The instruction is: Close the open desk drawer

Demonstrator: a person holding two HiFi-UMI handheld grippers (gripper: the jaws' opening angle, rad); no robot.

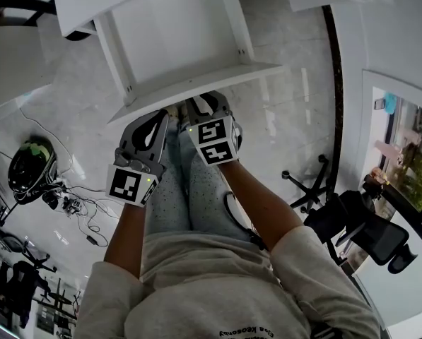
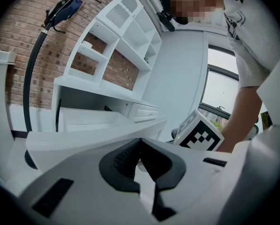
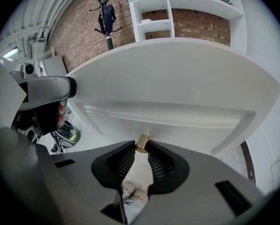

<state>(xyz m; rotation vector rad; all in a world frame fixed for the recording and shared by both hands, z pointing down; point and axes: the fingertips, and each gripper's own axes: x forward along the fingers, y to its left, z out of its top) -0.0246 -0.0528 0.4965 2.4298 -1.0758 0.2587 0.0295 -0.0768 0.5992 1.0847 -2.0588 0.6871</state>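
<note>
The desk drawer (image 1: 189,41) is pulled far out of the white desk (image 2: 107,95). Its front board (image 3: 177,88) hangs just above the person's legs (image 1: 196,189). The right gripper (image 3: 140,149) has its two jaws pinched on the small gold knob (image 3: 142,143) in the middle of that board. One black pad sits on each side of the knob, and nothing else is between them. The left gripper (image 2: 140,143) has its jaws pressed together at the tips and holds nothing. In the head view it sits just beside the right one, near the left part of the board. The step now looks like pushing the drawer back in. To do it well, the push should go straight along the way the drawer slides, not up, down or to the side, or the drawer may tilt and get stuck. The knob is little and looks smooth, so the pads could slip off it. A firm squeeze and a slow, even push should help. The closed left gripper could press flat on the board too, so both sides go in together. The push is done when the board sits flat against the desk.
</note>
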